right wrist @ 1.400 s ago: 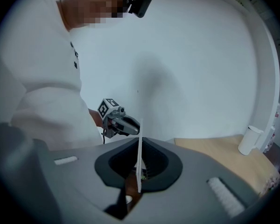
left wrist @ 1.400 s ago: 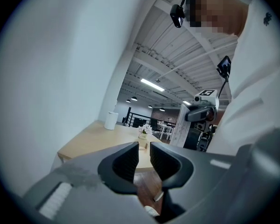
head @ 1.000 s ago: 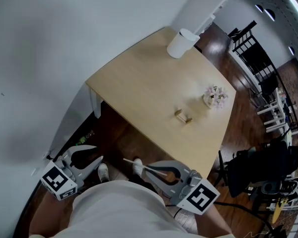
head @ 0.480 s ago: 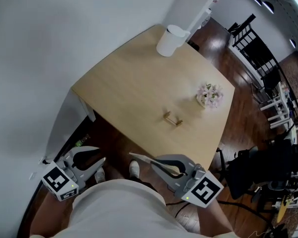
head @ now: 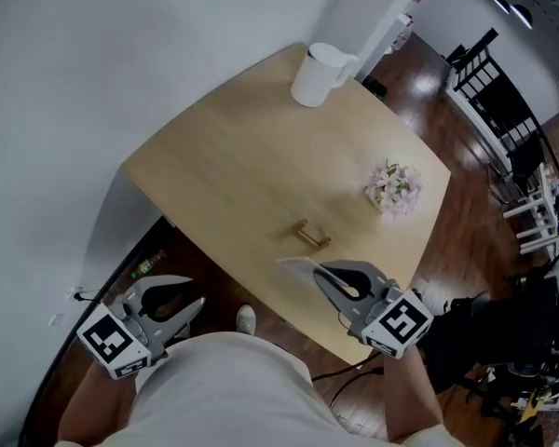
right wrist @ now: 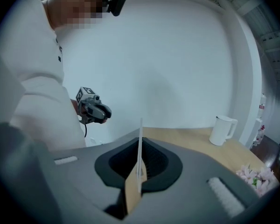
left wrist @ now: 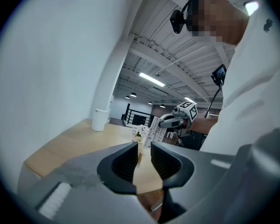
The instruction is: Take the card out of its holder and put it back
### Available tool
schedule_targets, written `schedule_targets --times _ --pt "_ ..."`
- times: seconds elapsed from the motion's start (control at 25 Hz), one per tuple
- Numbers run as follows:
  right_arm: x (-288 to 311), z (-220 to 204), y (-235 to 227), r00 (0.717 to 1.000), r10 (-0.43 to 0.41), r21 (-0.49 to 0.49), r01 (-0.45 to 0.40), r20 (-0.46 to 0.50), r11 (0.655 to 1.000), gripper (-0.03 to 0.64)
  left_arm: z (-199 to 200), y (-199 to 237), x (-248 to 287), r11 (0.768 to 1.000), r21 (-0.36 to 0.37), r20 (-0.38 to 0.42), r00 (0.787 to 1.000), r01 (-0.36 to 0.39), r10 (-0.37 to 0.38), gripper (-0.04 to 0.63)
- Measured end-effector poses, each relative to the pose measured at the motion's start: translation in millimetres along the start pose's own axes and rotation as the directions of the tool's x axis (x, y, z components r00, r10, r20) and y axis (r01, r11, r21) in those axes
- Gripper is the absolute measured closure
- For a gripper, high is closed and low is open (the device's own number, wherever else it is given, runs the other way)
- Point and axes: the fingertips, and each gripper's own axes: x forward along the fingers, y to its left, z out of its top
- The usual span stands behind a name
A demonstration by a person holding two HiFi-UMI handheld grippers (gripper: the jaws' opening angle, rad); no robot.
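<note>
Near the lower middle of the head view, the right gripper [head: 319, 273] has its jaws closed on the card [head: 296, 266]. The card sticks out from the jaw tips toward the left of the frame, above the near edge of the table [head: 224, 156]. In the right gripper view the card [right wrist: 140, 143] shows edge-on and upright, pinched between the pads.

The holder [head: 310, 236] sits empty on the table just above the card in the frame, close to it but apart. Its long axis runs from upper left to lower right. The card's free edge looks to lie at a slight angle to that line, so the return probably needs a small turn of the wrist before lowering.

The right forearm reaches in from the lower right. The left gripper [head: 194, 293] hangs at lower left, off the table and well apart from the holder, its jaws slightly parted with nothing between them.
</note>
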Motion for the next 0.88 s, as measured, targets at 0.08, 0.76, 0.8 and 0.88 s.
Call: schedule_targets --times 0.08,0.76,0.8,0.88 --pt "-3 -15 -28 1.0 -0.008 0.012 0.008 -0.009 1.0 0.597 0 -2 10 1.0 -0.006 -0.003 1.0 -0.018 0.018 0.502" --pt "21 -107 -152 0.996 0.006 0.055 -0.002 -0.086 0.998 0.597 -6 -16 43 0.979 -0.055 -0.035 0.98 -0.197 0.196 0.502" --pt "24 -112 -155 0.996 0.007 0.059 -0.001 -0.09 0.998 0.597 -6 -16 44 0.977 -0.054 -0.039 0.979 -0.204 0.203 0.502" --pt "28 -120 -161 0.995 0.007 0.069 0.0 -0.095 0.998 0.597 -6 -17 46 0.975 -0.052 -0.045 0.976 -0.214 0.212 0.502"
